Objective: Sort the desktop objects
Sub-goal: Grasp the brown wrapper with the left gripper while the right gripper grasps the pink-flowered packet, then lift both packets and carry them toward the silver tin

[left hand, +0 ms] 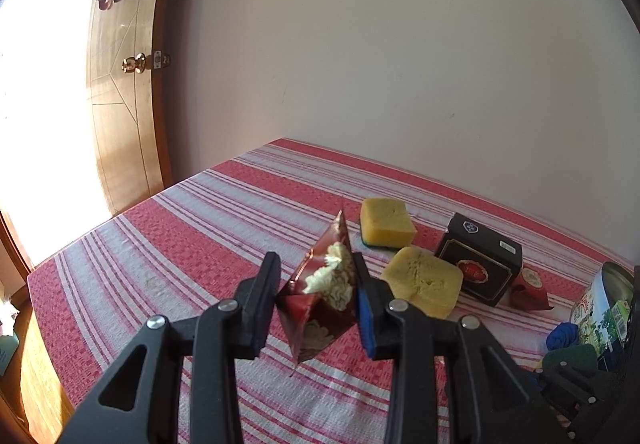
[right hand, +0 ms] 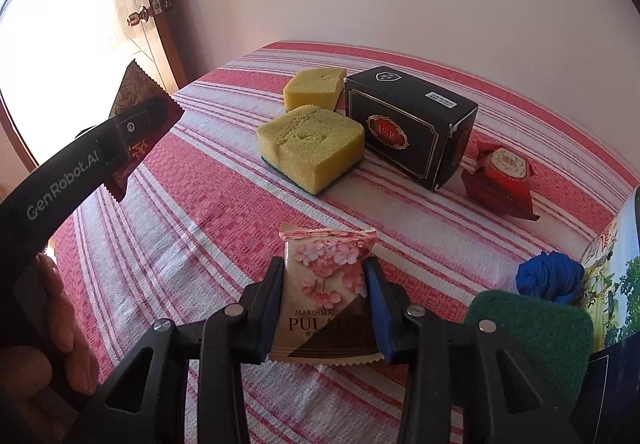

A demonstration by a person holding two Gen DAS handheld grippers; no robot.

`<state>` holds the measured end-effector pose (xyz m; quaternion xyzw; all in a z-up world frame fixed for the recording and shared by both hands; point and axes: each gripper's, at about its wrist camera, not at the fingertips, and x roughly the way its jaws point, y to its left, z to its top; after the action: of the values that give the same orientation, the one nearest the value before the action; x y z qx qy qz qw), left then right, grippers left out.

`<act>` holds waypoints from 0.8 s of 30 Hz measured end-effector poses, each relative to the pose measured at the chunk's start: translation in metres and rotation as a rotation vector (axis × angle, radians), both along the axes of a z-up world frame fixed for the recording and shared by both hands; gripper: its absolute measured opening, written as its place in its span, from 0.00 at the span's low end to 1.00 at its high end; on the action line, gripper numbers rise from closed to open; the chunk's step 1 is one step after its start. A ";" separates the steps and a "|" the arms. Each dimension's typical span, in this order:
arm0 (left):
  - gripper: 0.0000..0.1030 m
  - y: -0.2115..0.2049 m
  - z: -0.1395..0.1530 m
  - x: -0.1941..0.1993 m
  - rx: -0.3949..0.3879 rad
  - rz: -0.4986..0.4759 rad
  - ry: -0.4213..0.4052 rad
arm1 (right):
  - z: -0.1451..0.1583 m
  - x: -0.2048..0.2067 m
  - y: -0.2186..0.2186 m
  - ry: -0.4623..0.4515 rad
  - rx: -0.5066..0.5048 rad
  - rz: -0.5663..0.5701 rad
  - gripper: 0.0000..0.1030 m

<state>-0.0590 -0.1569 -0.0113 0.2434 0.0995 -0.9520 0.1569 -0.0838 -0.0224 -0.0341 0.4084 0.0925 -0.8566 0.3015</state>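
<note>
Both grippers are clamped on light, crinkly snack packets: the right gripper (right hand: pixel 325 308), lower centre, pinches the pink flowered marshmallow wrapper (right hand: pixel 326 294) across its sides. The left gripper (left hand: pixel 316 304) grips a dark red foil packet (left hand: pixel 324 296); these look slippery and squashy, so hold mid-body.

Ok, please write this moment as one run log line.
left gripper: shut on dark red packet | right gripper: shut on pink marshmallow packet | sponges, black box: on table

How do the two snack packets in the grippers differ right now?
The dark red packet in the left gripper is lifted clear of the tablecloth; the pink floral packet in the right gripper sits low over it. Red shows gold patterning, pink shows blossoms. Both are clamped.
</note>
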 end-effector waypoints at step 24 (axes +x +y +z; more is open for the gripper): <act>0.33 0.031 0.009 0.013 -0.062 -0.072 0.096 | 0.070 0.069 0.070 0.596 -0.216 -0.297 0.41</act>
<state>-0.0460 -0.1257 -0.0021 0.1957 0.0684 -0.9703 0.1249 -0.0148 0.0472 0.0361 0.1151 0.0248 -0.9775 0.1749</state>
